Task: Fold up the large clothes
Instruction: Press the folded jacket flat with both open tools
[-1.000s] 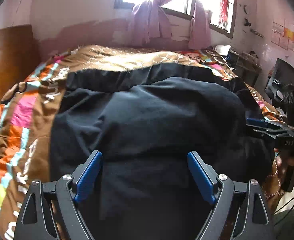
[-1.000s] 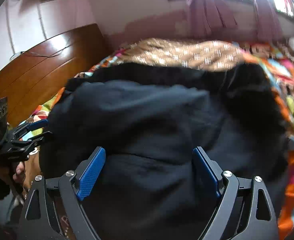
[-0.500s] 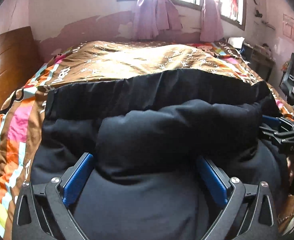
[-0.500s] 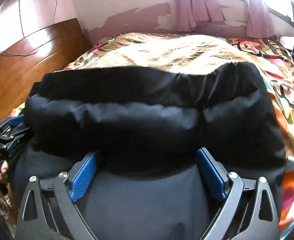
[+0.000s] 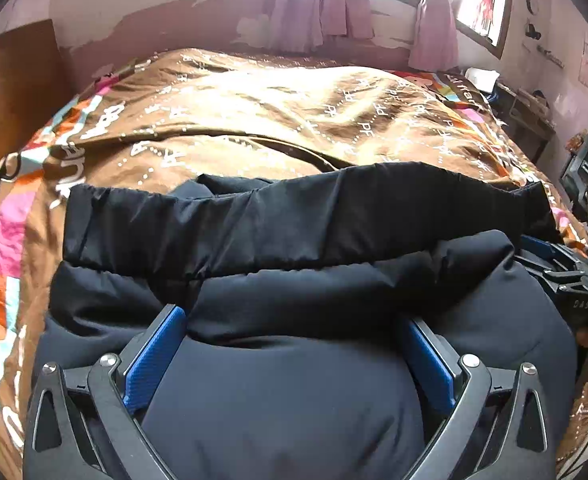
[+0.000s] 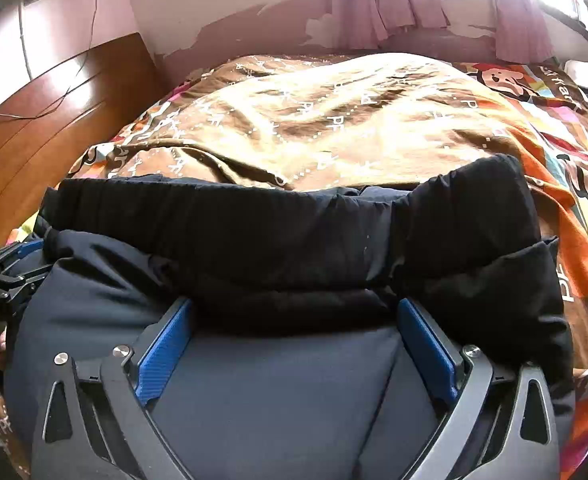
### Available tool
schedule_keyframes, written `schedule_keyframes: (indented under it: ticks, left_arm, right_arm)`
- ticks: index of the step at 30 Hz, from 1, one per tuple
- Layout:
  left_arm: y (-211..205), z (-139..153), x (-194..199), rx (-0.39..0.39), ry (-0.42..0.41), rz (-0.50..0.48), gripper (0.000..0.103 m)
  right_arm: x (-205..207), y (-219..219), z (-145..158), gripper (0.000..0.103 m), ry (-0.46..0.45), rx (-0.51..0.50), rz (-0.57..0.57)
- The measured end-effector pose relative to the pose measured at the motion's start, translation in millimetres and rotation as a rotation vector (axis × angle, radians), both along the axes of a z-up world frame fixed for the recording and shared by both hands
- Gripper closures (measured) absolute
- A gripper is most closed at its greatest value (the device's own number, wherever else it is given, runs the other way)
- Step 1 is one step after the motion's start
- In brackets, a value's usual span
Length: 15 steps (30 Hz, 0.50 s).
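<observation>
- Item: black padded jacket [image 5: 294,240], a large dark quilted garment, lying on a bed with a brown patterned bedspread [image 5: 278,112]; its long axis runs side to side across both views, parallel to the near edge of the bed.
- Position: the jacket fills the near part of the bed; its far edge ends roughly midway up the bedspread, with bare cover beyond it toward the pink curtains [image 5: 325,4] and wall.
- Fold state, as judged: a thick rolled band of the garment lies crosswise directly ahead of both tools, suggesting a fold about the long axis is in hand and not yet flattened.
- Left gripper [image 5: 294,356]: jaws spread wide, blue pads [image 5: 154,364] on either side of a bulge of jacket fabric; fabric sits between them but is not pinched.
- Right gripper [image 6: 294,344]: likewise spread wide, pads [image 6: 166,344] flanking the fabric, unclenched.
- Key relation: the rolled band lies just ahead of and above both sets of fingertips, square to their pointing direction; neither hand is clearly nearer. Each tool appears at the opposite edge of the other's view, so they stand at the two ends of the long axis.
- Other: wooden headboard [image 6: 54,112] to the left.
</observation>
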<state>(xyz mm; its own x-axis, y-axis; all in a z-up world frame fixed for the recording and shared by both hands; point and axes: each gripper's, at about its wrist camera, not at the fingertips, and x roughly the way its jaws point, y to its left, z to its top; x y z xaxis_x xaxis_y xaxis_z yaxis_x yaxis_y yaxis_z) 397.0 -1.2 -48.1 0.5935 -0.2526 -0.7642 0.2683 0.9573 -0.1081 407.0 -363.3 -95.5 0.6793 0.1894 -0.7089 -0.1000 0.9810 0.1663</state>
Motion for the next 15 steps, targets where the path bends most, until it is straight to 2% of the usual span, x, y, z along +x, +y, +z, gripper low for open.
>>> schedule_keyframes:
  ticks: [4,15]
  left_arm:
    - [-2.1,-3.7,4.5,-0.009,0.009,0.000,0.000]
    - [-4.1,-9.4,13.2,-0.032,0.017,-0.005,0.000]
  right_arm:
    - [2.6,-0.3,-3.8,0.001,0.006,0.018,0.006]
    - [10.0,0.8,-11.6,0.001,-0.004,0.029,0.006]
